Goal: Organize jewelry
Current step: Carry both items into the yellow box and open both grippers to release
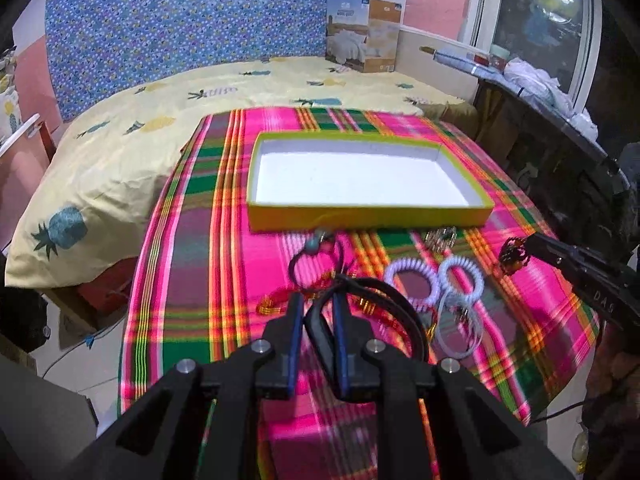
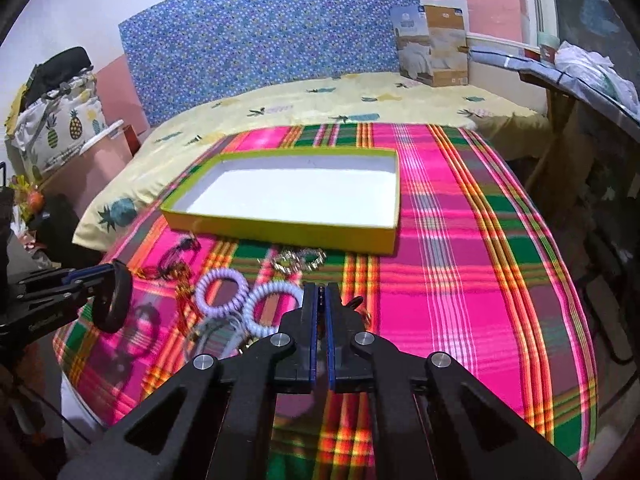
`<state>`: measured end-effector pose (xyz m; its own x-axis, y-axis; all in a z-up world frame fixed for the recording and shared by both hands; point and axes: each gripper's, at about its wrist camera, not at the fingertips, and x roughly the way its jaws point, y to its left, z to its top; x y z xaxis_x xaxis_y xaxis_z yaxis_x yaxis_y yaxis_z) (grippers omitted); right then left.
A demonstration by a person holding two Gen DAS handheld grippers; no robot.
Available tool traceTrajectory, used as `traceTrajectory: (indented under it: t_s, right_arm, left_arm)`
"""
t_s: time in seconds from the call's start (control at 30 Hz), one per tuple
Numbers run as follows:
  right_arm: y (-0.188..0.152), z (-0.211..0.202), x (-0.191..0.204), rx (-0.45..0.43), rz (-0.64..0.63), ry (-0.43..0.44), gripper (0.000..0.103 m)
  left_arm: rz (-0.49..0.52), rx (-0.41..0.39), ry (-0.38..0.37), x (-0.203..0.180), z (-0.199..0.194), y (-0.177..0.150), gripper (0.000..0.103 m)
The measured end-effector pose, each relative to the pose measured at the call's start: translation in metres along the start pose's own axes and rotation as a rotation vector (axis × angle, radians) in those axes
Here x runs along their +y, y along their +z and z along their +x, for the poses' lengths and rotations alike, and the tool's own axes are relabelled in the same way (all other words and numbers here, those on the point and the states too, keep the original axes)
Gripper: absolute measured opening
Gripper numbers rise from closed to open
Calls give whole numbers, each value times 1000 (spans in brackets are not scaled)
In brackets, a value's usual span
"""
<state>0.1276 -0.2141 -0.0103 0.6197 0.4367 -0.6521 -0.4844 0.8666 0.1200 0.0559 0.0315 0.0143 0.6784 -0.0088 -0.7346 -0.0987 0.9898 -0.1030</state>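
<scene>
A shallow yellow box (image 1: 368,216) with a white, empty inside lies on the plaid cloth; it also shows in the right wrist view (image 2: 280,228). My left gripper (image 1: 318,300) is shut on a black bangle (image 1: 404,312), held above the cloth; it shows from the side in the right wrist view (image 2: 116,300). My right gripper (image 2: 320,292) is shut on a small dark beaded piece (image 1: 512,254), lifted just in front of the box. Two white spiral hair ties (image 1: 436,280), a black cord bracelet (image 1: 320,256), a gold piece (image 1: 440,237) and clear rings (image 1: 460,328) lie on the cloth.
The pink and green plaid cloth (image 2: 460,240) covers a low surface against a bed with a yellow pineapple sheet (image 1: 120,152). A cardboard package (image 1: 364,36) stands at the bed's far end. A dark cluttered table (image 1: 560,128) runs along the right.
</scene>
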Motion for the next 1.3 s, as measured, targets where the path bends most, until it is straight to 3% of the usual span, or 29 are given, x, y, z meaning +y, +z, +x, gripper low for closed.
traceTrajectory:
  t_s: [0.33,0.7,1.0,1.3]
  right_arm:
    - [46,7,-3,-60,-19,37,3]
    - [99,75,-19,-30,-41,15,3]
    - [115,136,-44,44,-44,-55,3]
    - [114,152,-54,77,-14,-44,3]
  left_arm:
    - [35,-60,-13,-2,15,54,15]
    - [69,-22,19,11,89,114,15]
    - [77,25,71,22,142,136,15]
    - [62,74,90,29,169,135,16]
